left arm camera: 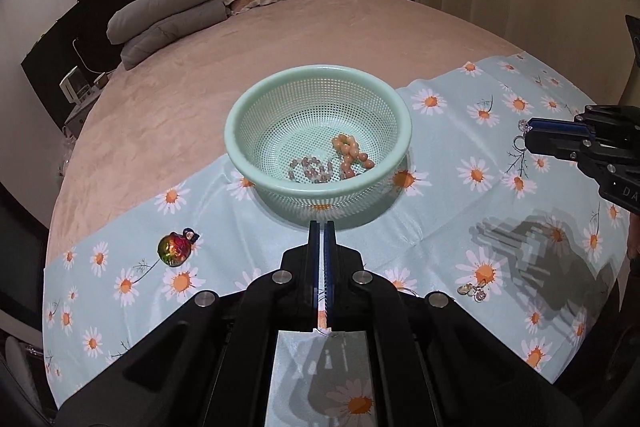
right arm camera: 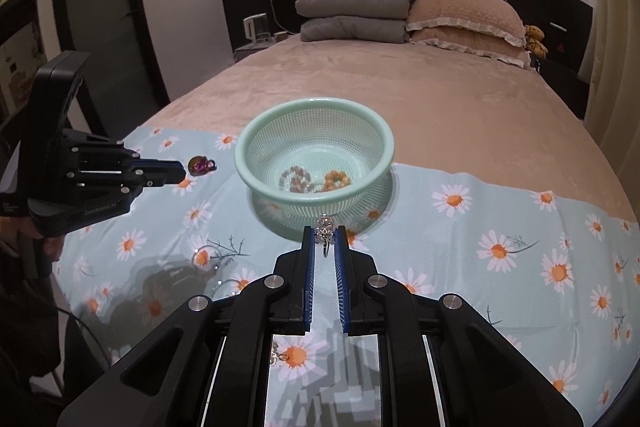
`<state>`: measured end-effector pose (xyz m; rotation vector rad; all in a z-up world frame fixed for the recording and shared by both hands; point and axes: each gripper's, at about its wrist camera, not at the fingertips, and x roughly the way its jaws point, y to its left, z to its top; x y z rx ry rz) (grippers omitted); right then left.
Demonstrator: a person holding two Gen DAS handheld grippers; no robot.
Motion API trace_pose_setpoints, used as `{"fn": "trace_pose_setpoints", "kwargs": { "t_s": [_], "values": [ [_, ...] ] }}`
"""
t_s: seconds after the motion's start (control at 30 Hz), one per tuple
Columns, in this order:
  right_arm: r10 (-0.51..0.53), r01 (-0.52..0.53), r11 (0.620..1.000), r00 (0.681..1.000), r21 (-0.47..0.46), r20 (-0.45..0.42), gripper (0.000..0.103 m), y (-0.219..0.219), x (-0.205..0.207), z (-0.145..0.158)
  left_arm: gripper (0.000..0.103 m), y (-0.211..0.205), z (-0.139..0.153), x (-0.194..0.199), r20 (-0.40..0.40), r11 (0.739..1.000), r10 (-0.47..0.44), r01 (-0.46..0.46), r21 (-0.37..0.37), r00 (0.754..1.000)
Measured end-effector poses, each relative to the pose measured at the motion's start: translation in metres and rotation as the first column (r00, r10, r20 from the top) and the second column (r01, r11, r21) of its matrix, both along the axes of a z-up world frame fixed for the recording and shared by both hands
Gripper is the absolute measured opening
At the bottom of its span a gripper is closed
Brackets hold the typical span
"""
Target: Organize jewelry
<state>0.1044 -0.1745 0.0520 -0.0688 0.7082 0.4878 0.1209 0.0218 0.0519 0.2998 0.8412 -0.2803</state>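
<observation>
My right gripper (right arm camera: 325, 231) is clamped on a crystal ring (right arm camera: 325, 227) just before the green basket (right arm camera: 256, 169); my left gripper (left arm camera: 324, 227) is closed, holding nothing I can see. Bead bracelets (left arm camera: 348, 157) lie in the basket; an iridescent pendant (left arm camera: 175, 249) rests on the daisy cloth (left arm camera: 440, 227).

A mint-green mesh basket (left arm camera: 256, 103) stands upright on a daisy cloth and holds a peach bead bracelet (left arm camera: 352, 153) beside a mauve bead bracelet (left arm camera: 310, 169), while an iridescent round pendant (left arm camera: 175, 249) and small silver charms (left arm camera: 472, 291) lie on that cloth outside the basket.
</observation>
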Motion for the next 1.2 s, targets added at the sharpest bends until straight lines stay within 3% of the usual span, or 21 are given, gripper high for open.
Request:
{"fn": "trace_pose_setpoints", "kwargs": {
  "t_s": [0.1,0.17,0.2,0.23,0.53,0.83,0.87,0.93,1.03,1.2],
  "values": [
    [0.015,-0.015,1.0,1.0,-0.003,-0.002,0.01,0.005,0.003,-0.001,0.008,0.003,-0.013,0.001,-0.024,1.0,-0.004,0.003,-0.007,1.0],
    [0.022,-0.022,1.0,1.0,-0.008,-0.007,0.01,0.008,0.004,-0.004,0.033,0.009,-0.031,0.002,-0.048,1.0,0.017,-0.017,-0.001,0.999],
    [0.025,-0.025,1.0,1.0,-0.008,-0.012,0.01,0.008,0.004,-0.006,0.054,0.011,-0.042,0.002,-0.063,1.0,0.021,-0.022,-0.009,0.998],
    [0.024,-0.025,1.0,1.0,-0.011,-0.016,0.01,0.009,0.005,-0.008,0.064,0.014,-0.052,0.0,-0.081,0.999,0.027,-0.029,-0.014,0.996],
    [0.028,-0.028,0.999,0.999,-0.015,-0.043,0.01,0.011,0.007,-0.015,0.064,0.029,-0.122,-0.003,-0.194,1.0,0.028,-0.029,-0.002,0.981],
    [0.033,-0.035,0.999,0.997,-0.03,-0.066,0.01,0.017,0.008,-0.023,0.064,0.019,-0.127,-0.005,-0.153,0.999,-0.032,0.03,-0.01,0.988],
    [0.033,-0.035,0.999,0.997,-0.031,-0.068,0.01,0.017,0.008,-0.023,0.061,0.02,-0.127,-0.003,-0.156,0.999,-0.033,0.029,-0.027,0.987],
    [0.029,-0.031,0.999,0.997,-0.028,-0.072,0.01,0.017,0.008,-0.024,0.045,0.017,-0.128,0.0,-0.158,0.998,-0.044,0.038,-0.043,0.986],
    [0.022,-0.025,0.999,0.997,-0.028,-0.077,0.011,0.015,0.007,-0.026,0.045,0.008,-0.131,-0.002,-0.139,0.998,-0.061,0.062,0.004,0.988],
    [0.021,-0.022,1.0,0.997,-0.022,-0.077,0.011,0.011,0.007,-0.026,0.044,0.015,-0.126,-0.004,-0.141,0.999,-0.021,0.016,-0.042,0.99]
  ]
}}
